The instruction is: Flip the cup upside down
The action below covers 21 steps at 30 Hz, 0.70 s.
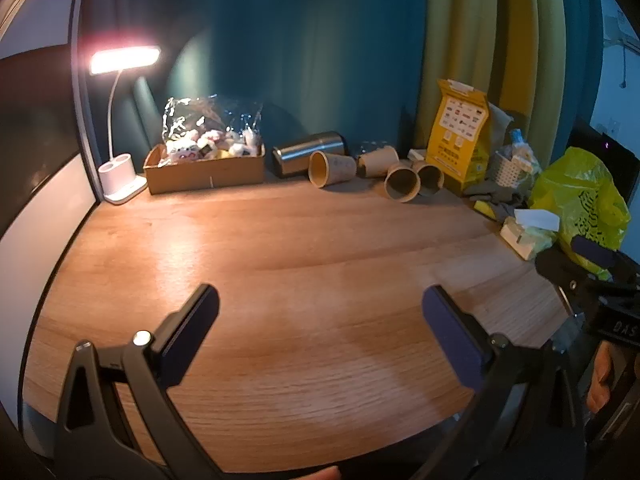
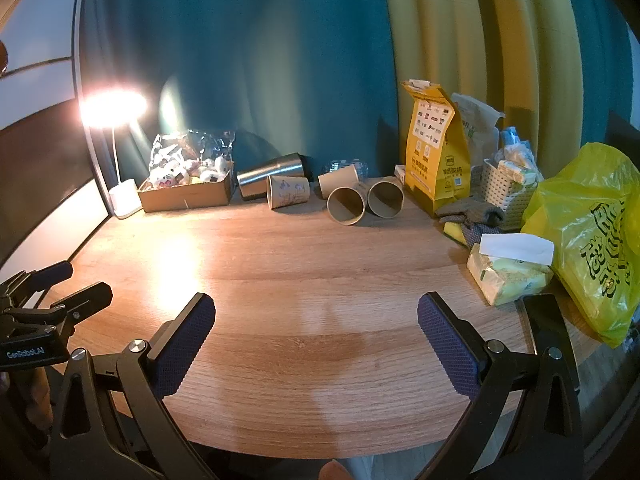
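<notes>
Several brown paper cups lie on their sides at the far edge of the wooden table [image 1: 280, 264]: one printed cup [image 1: 331, 168] [image 2: 288, 191], two with mouths facing me [image 1: 402, 183] [image 2: 346, 205] [image 2: 385, 199], and one behind [image 1: 378, 161] [image 2: 339, 178]. A steel tumbler [image 1: 308, 153] [image 2: 270, 176] lies beside them. My left gripper [image 1: 320, 320] is open and empty over the near table, far from the cups. My right gripper [image 2: 316, 320] is open and empty too. Each gripper shows at the edge of the other's view [image 1: 588, 264] [image 2: 52, 292].
A lit desk lamp [image 1: 124, 60] and a cardboard box of small toys [image 1: 204, 164] stand at the back left. A yellow paper bag [image 2: 434, 152], a white basket [image 2: 508, 188], a tissue pack [image 2: 512, 268] and a yellow plastic bag [image 2: 592, 236] crowd the right side.
</notes>
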Tool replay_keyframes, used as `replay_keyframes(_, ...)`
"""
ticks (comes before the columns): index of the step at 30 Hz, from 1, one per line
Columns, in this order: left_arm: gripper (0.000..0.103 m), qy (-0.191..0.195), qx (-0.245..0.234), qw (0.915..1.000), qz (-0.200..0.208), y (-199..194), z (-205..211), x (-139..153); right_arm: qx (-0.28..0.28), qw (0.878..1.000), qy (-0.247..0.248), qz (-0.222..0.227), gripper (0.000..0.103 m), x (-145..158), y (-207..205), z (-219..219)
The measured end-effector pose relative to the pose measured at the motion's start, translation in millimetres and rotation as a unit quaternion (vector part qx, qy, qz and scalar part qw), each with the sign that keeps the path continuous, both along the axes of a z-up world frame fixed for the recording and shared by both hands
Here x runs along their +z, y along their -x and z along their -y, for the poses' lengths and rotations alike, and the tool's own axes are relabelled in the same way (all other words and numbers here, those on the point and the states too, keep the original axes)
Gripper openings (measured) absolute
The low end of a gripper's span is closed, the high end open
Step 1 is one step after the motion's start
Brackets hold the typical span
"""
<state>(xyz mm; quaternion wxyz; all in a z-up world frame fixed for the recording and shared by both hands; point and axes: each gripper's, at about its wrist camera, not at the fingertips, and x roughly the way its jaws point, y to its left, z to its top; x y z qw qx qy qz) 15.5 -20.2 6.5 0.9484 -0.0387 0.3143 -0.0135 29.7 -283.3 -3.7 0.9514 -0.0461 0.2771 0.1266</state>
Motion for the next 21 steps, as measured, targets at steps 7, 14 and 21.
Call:
replay_keyframes(7,0.102,0.001,0.000,1.0000,0.001,0.7,0.3,-0.2,-0.001,1.000,0.000,-0.001,0.102,-0.1,-0.5,-0.4)
replay_keyframes(14,0.102,0.001,0.000,1.0000,0.003,1.4,0.7,0.6,-0.001,1.000,0.000,0.000,0.102,-0.7,-0.8,2.8)
replay_keyframes(21,0.102,0.001,-0.001,1.0000,0.005,3.4,2.8,1.3,-0.002,1.000,-0.002,0.000,0.102,-0.3,-0.9,2.4)
